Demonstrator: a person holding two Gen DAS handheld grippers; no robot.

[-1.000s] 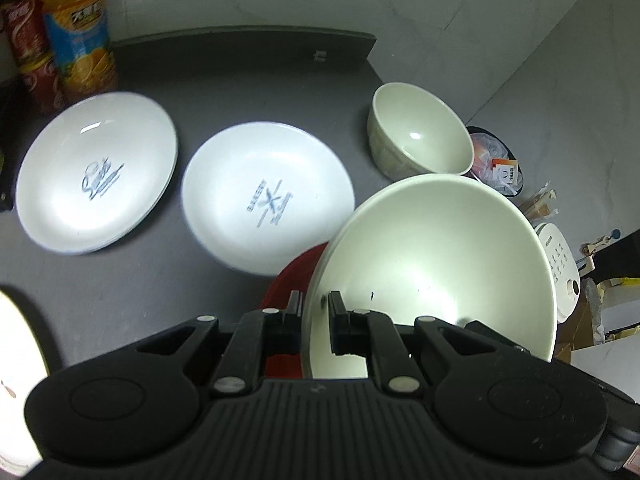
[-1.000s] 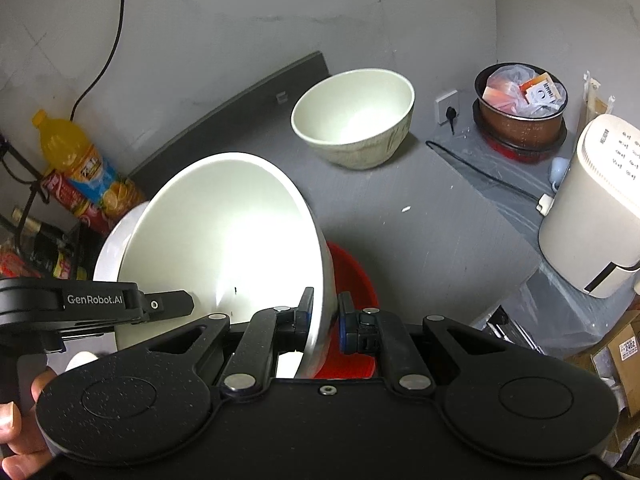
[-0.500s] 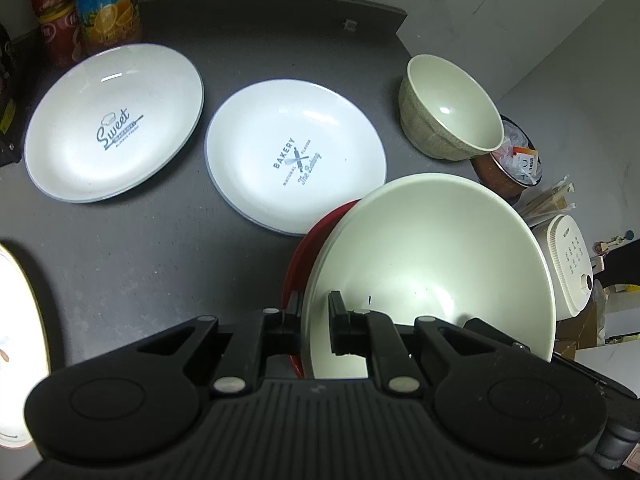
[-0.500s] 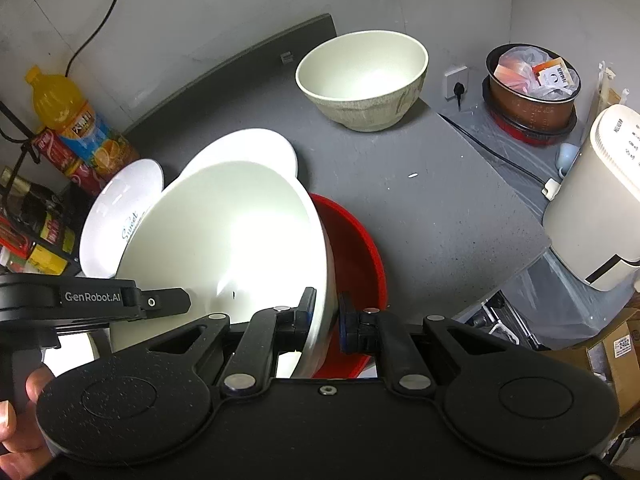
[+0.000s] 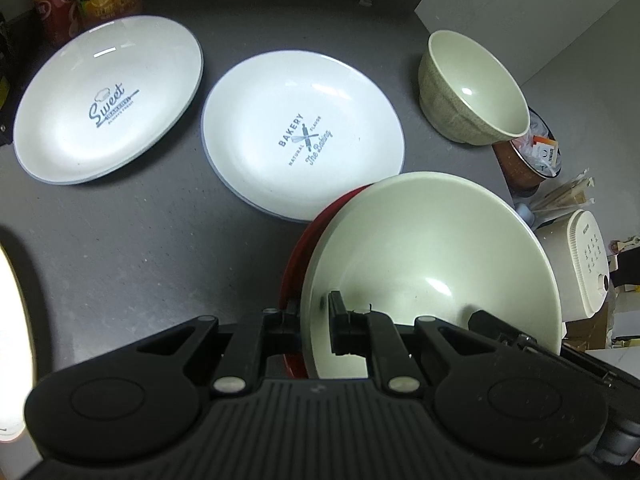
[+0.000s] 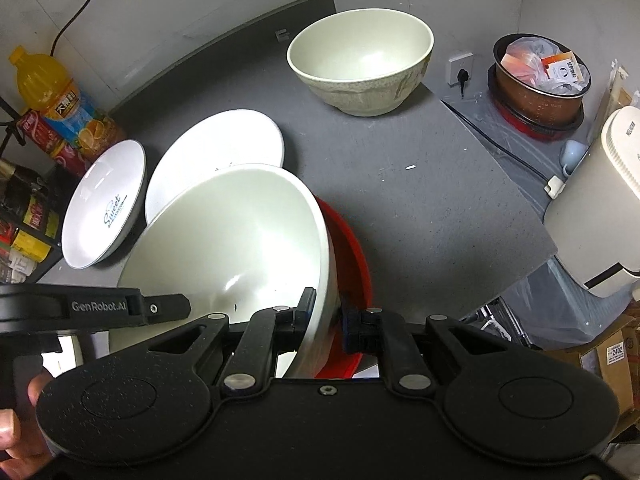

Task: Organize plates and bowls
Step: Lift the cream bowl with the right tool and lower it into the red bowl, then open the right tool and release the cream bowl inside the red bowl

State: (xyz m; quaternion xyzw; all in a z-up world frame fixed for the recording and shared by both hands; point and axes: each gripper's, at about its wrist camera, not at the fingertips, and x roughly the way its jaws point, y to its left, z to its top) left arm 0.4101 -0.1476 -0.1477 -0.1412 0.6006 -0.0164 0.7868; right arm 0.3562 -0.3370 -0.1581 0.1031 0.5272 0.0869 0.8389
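Observation:
Both grippers hold one large pale-green bowl by opposite rims, lifted above a red bowl. My left gripper is shut on its near rim. My right gripper is shut on the other rim; the bowl and the red bowl show there too. A second pale-green bowl stands at the back of the dark table. Two white plates lie on the table: "Bakery" and "Sweet".
An orange juice bottle and red cans stand at the table's far left. Off the table's right edge are a white rice cooker, a pot with packets and a power cable. A bright white object lies at left.
Both grippers have risen with the large bowl, showing more of the table and the red bowl beneath. Plates and the far bowl have not moved.

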